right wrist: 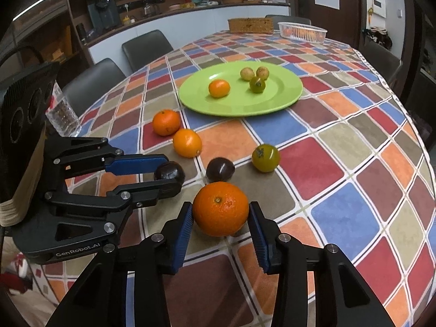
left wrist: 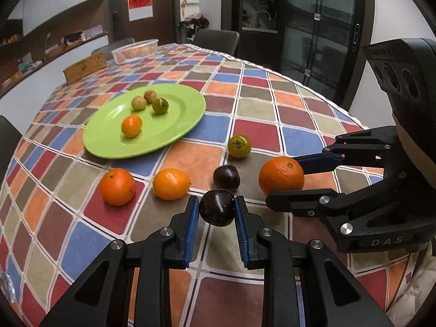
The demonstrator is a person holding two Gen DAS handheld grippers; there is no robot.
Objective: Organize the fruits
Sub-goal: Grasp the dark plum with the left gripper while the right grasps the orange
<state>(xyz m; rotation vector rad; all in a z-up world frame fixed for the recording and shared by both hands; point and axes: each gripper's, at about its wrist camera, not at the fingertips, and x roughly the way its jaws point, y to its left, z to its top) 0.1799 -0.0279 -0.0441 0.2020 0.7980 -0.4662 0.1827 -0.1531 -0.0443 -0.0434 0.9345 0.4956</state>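
Observation:
My left gripper (left wrist: 216, 208) is shut on a dark purple fruit (left wrist: 217, 207), held just above the tablecloth; it also shows in the right wrist view (right wrist: 169, 173). My right gripper (right wrist: 221, 214) is shut on a large orange (right wrist: 221, 209), also seen in the left wrist view (left wrist: 281, 175). A green plate (left wrist: 174, 133) holds one small orange (left wrist: 131, 126) and three small greenish fruits (left wrist: 160, 105). Loose on the cloth lie two oranges (left wrist: 117, 186) (left wrist: 171, 184), a second dark fruit (left wrist: 226, 177) and a green persimmon-like fruit (left wrist: 239, 146).
A chequered tablecloth (right wrist: 340, 163) covers the table. A white basket (right wrist: 302, 32) and a woven box (right wrist: 250, 25) stand at the far end. A clear glass (right wrist: 62, 113) stands near the left edge. Chairs (right wrist: 147, 47) line the far side.

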